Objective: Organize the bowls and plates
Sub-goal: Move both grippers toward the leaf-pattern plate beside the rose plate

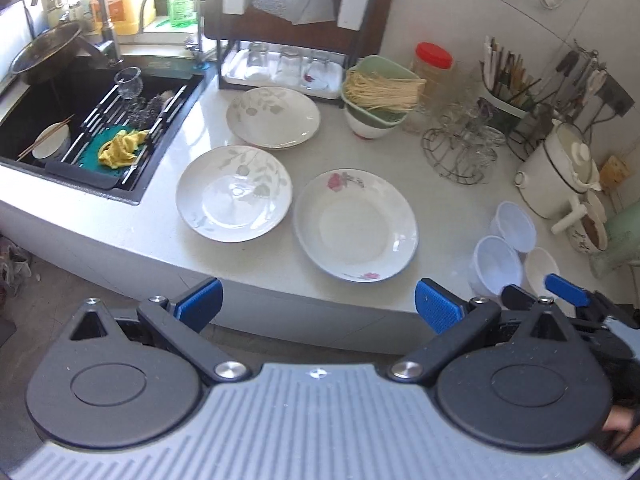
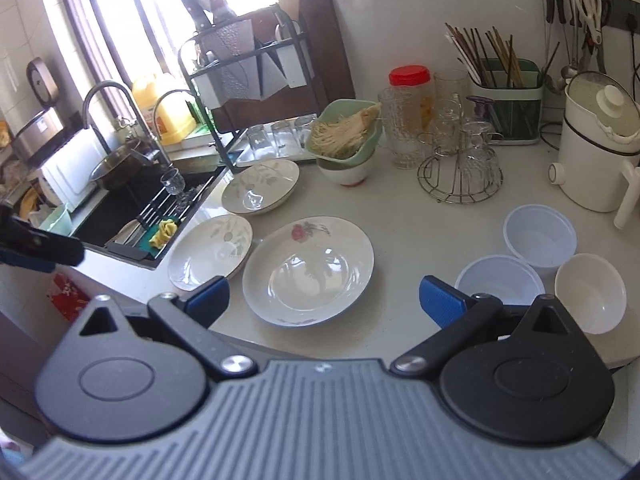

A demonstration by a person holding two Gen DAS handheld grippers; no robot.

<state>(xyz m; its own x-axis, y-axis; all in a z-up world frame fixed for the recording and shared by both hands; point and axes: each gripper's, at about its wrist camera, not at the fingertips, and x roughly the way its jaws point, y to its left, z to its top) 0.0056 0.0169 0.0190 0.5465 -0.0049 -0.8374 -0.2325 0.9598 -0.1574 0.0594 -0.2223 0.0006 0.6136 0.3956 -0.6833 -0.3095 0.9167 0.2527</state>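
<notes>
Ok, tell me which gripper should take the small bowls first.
Right, probably. The right gripper is open and empty, with the three small bowls just beyond its right fingertip. The left gripper, also open, faces the rose plate and leaf plate nearer the sink.

Three floral plates lie flat on the counter beside perhaps three upright bowls.
</notes>
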